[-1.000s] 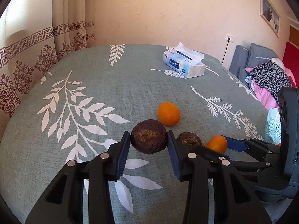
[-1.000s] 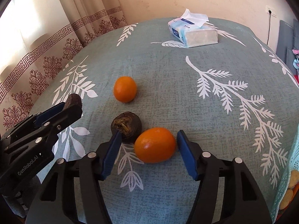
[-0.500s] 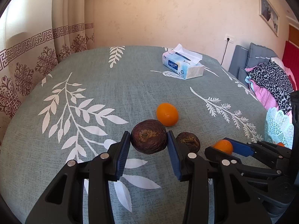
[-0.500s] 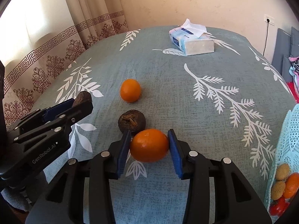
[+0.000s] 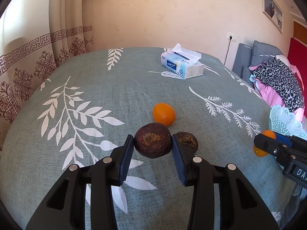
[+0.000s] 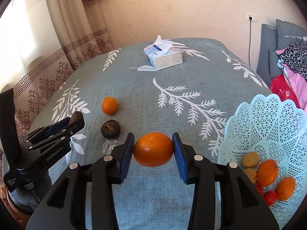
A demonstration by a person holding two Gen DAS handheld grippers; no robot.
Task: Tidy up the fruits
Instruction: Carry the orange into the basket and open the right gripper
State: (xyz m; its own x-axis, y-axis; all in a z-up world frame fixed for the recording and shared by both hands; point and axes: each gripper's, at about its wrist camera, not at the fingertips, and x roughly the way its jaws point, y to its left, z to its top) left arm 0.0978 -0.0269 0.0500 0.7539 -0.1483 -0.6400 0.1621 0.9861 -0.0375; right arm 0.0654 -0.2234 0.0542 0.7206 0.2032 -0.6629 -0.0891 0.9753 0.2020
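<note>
1. The left gripper (image 5: pixel 152 143) has its jaws clamped on a dark brown fruit (image 5: pixel 152 142), held over the leaf-print tablecloth (image 5: pixel 96 88)
2. The right gripper (image 6: pixel 153 149) has its jaws closed on an orange (image 6: pixel 153 149), beside the pale blue lattice basket (image 6: pixel 268 118)
3. On the cloth lie a second dark fruit (image 6: pixel 110 129) and a small orange (image 6: pixel 109 105), near each other but apart; a tissue box (image 6: pixel 163 57) sits well back
4. Only the right wrist view looks into the basket: oranges (image 6: pixel 267 172), two tan fruits (image 6: pixel 250 159) and red ones (image 6: pixel 270 197) lie in its bottom
5. The left wrist view catches only the basket's rim at its right edge, yet shows clothes piled on a grey sofa (image 5: pixel 249 57) and a framed picture (image 5: pixel 272 9) on the wall
</note>
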